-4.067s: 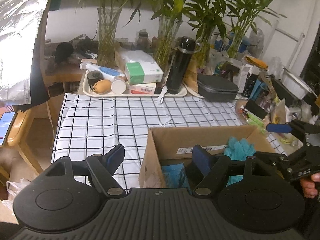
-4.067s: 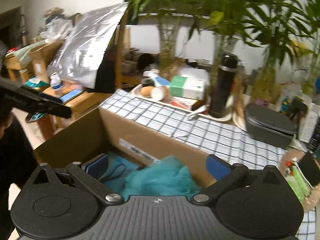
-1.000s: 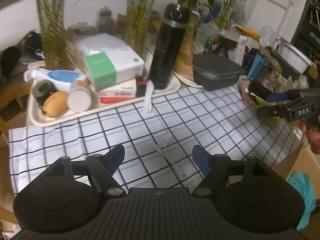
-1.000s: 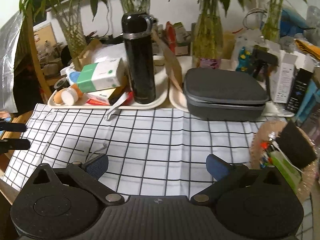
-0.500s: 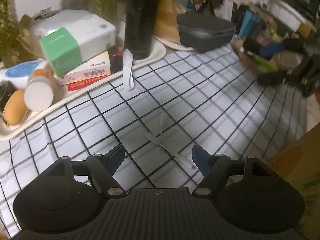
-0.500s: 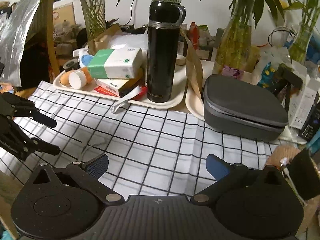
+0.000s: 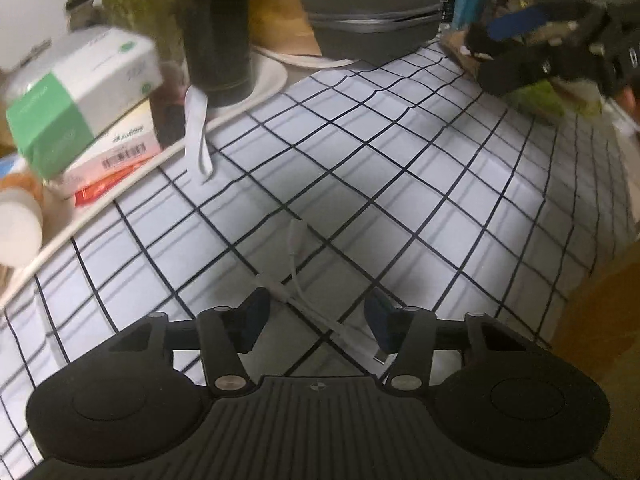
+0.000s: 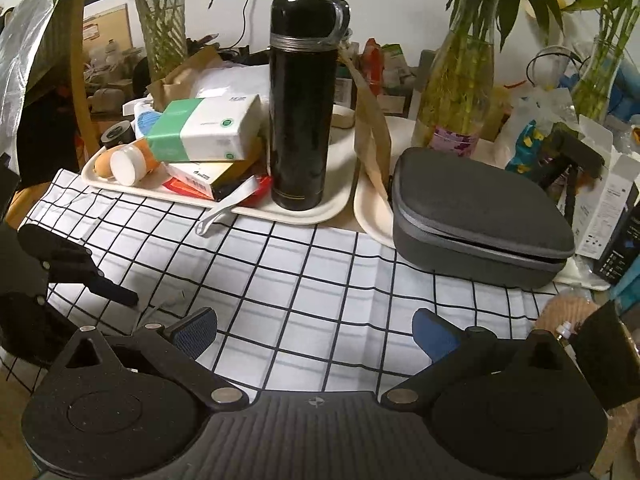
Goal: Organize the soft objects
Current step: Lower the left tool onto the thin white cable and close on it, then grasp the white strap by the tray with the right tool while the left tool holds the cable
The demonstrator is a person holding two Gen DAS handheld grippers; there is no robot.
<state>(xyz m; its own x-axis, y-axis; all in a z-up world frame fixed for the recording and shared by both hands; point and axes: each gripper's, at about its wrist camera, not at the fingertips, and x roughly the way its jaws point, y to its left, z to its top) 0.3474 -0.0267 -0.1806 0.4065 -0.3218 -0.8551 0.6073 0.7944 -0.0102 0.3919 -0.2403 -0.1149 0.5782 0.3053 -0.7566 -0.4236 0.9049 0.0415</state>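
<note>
A short white cable (image 7: pixel 304 300) with several plugs lies on the checked tablecloth (image 7: pixel 400 152). My left gripper (image 7: pixel 316 322) is open and low over the cloth, its fingers on either side of the cable's middle, not closed on it. The cable's lower end runs under the right finger (image 7: pixel 386 326). My right gripper (image 8: pixel 314 332) is open and empty above the cloth (image 8: pixel 320 280). The left gripper also shows at the left edge of the right wrist view (image 8: pixel 72 268). The right gripper shows blurred at the top right of the left wrist view (image 7: pixel 560 40).
A cream tray (image 8: pixel 256 208) holds a black flask (image 8: pixel 300 100), a green-and-white tissue pack (image 8: pixel 204 128) and small boxes. A grey zip case (image 8: pixel 476 216) sits on a second tray. Plant vases stand behind. A cardboard box edge (image 7: pixel 600 320) is at the right.
My left gripper has dropped lower and moved forward, so the white cable now lies between its fingers. My right gripper has shifted slightly nearer the flask and stays open.
</note>
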